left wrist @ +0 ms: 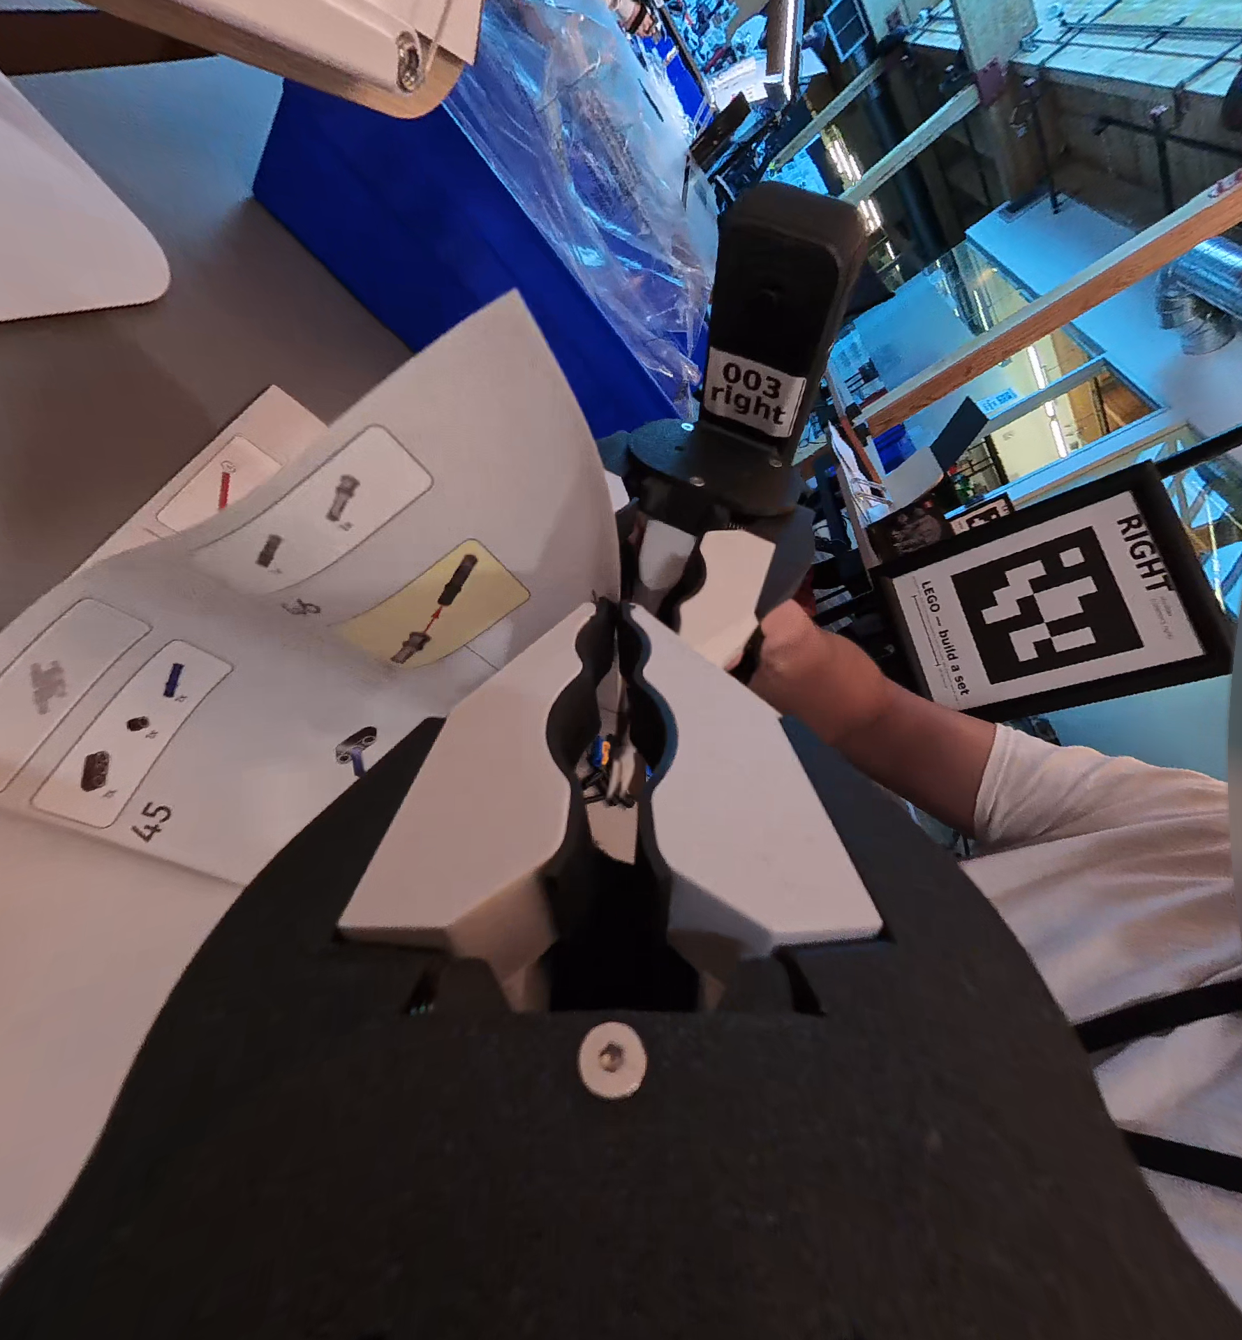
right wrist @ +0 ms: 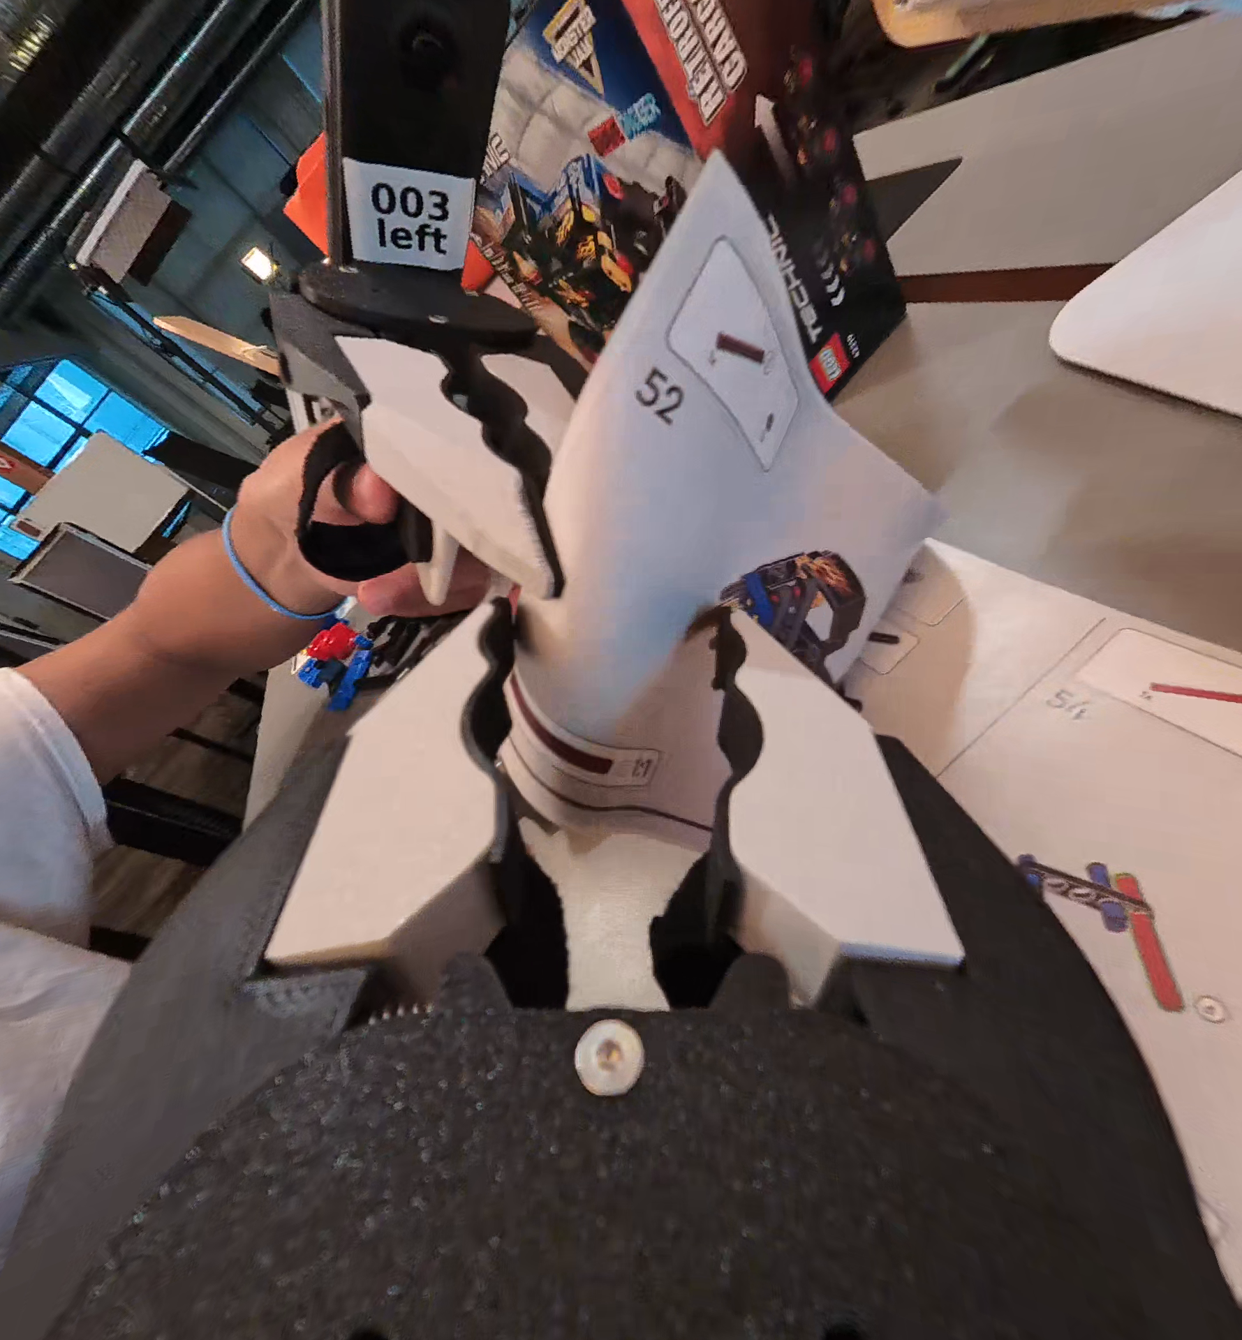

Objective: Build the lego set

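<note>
The instruction booklet (left wrist: 190, 732) lies open on the table, with one page (left wrist: 458, 449) lifted and curled upward. My left gripper (left wrist: 614, 616) is shut on the edge of that page; it also shows in the right wrist view (right wrist: 541, 551), pinching the sheet (right wrist: 683, 493). My right gripper (right wrist: 610, 623) is open, its two fingers standing either side of the lower part of the same page without clamping it. It faces the left one in the left wrist view (left wrist: 683, 587). A small red and blue lego build (right wrist: 335, 660) sits at the table edge behind the hand.
The lego set box (right wrist: 603, 181) stands upright behind the booklet. A white rounded object (right wrist: 1198, 304) lies at the right on the grey table (right wrist: 1038, 464). A blue bin with clear plastic bags (left wrist: 531, 217) stands beyond the table. A framed marker sign (left wrist: 1053, 602) stands at the right. Only a small space, under 4 cm, lies between the two pairs of fingers.
</note>
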A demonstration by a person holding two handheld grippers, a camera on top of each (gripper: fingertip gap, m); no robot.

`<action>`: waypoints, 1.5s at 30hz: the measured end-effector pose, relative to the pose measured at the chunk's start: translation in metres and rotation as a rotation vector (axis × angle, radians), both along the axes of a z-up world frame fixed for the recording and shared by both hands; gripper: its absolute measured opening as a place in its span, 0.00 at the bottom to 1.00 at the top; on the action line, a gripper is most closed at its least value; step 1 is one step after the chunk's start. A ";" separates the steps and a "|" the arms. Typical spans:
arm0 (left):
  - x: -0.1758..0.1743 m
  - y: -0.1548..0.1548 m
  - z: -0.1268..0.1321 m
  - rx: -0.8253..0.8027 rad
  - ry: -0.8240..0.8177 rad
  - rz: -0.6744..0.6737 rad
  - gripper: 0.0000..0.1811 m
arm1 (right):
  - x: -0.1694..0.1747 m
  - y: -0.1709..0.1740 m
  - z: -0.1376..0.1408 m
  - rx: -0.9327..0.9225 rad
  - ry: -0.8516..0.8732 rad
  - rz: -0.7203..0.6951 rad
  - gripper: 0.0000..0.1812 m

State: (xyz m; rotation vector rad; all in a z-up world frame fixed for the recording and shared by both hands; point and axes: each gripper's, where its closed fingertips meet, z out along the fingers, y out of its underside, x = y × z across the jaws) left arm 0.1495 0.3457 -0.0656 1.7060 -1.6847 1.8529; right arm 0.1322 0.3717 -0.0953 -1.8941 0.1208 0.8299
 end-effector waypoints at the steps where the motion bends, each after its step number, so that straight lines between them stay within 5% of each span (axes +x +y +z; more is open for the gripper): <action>1: -0.001 0.000 0.001 0.011 -0.008 -0.003 0.00 | 0.002 -0.001 0.000 0.004 0.001 0.000 0.29; 10: -0.008 -0.001 0.002 0.027 -0.028 -0.028 0.03 | 0.001 -0.005 0.004 0.041 0.036 0.041 0.15; 28: -0.019 0.018 -0.010 0.181 0.001 0.004 0.00 | 0.026 -0.017 0.009 0.053 -0.007 -0.020 0.19; 33: -0.037 0.047 -0.010 0.258 0.045 0.064 0.00 | 0.051 -0.028 0.023 0.067 -0.169 -0.146 0.25; 39: -0.069 0.073 0.008 0.229 0.074 0.099 0.00 | 0.106 -0.053 0.038 -0.038 -0.592 -0.458 0.27; 45: -0.101 0.100 0.012 0.139 0.114 0.130 0.00 | 0.078 -0.044 0.012 -0.102 -0.691 -0.306 0.18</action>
